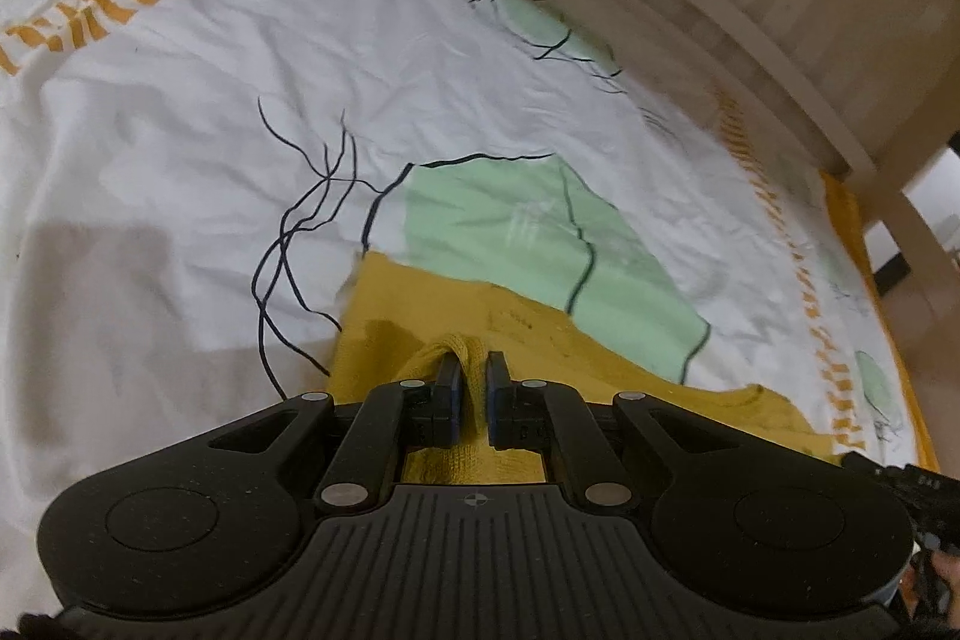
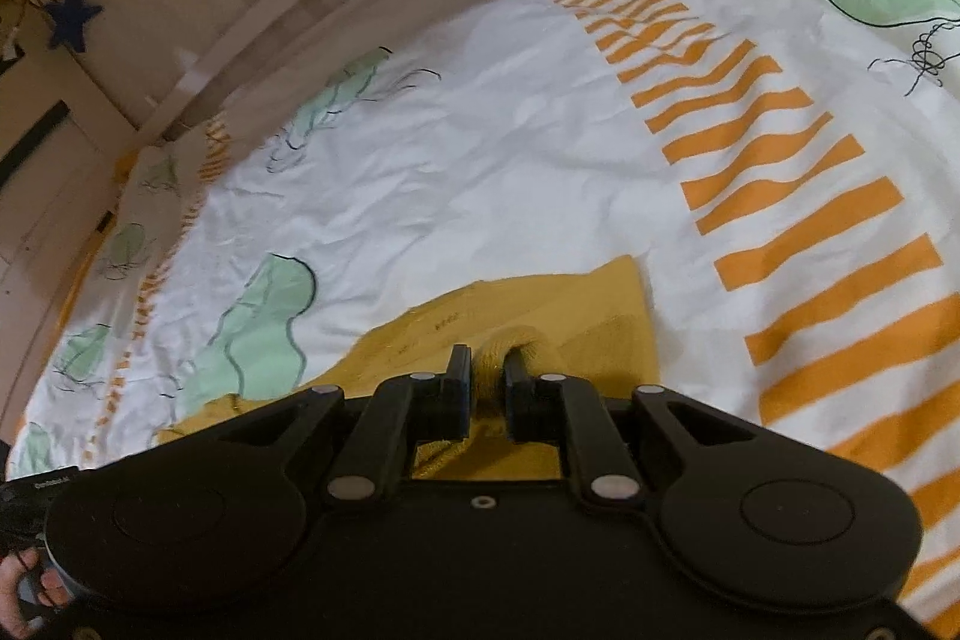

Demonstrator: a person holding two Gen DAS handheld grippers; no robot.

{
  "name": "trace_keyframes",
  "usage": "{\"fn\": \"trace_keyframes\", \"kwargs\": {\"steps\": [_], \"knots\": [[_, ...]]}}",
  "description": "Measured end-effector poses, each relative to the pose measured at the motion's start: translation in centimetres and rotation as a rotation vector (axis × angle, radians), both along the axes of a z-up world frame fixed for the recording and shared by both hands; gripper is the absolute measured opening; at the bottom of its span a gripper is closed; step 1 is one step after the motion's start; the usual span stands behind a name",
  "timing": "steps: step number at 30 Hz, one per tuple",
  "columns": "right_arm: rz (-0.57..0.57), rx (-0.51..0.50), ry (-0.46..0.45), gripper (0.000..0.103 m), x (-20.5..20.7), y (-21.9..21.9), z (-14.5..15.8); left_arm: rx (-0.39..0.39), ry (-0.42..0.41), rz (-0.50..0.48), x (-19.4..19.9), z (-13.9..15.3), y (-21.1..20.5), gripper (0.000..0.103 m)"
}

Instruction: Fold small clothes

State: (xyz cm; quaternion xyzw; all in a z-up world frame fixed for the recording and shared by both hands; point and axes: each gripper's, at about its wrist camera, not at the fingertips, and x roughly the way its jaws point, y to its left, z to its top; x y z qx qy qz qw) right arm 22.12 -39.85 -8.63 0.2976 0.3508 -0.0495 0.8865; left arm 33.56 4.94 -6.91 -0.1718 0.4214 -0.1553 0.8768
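We have the mustard knit garment (image 1: 540,340) lying on the printed bed cover (image 1: 180,112), a bunched edge pinched in the left gripper (image 1: 471,370) and another sitting between the right gripper's (image 2: 487,370) narrowly parted jaws — soft, light, floppy, best taken at corners.

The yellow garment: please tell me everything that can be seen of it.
The yellow garment is a mustard knit piece, soft and slightly fuzzy, lying mostly flat on the patterned bedsheet. Its far edge looks straight. A bunched fold of it sits between the pads of the left gripper, which pinch it; another fold sits in the right gripper. Its full shape is hidden.
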Motion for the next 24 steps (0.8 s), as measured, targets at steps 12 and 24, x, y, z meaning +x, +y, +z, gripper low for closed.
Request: {"fn": "trace_keyframes", "kwargs": {"steps": [12,24], "knots": [[-0.107,-0.115,-0.044,0.07,-0.7,-0.1,1.5,0.139,-0.122,0.035,0.6,2.1,-0.1,0.031],[0.196,-0.357,-0.004,0.069,-2.9,8.1,2.1,0.272,-0.031,-0.347,-4.1,1.3,-6.4,0.031]]}}
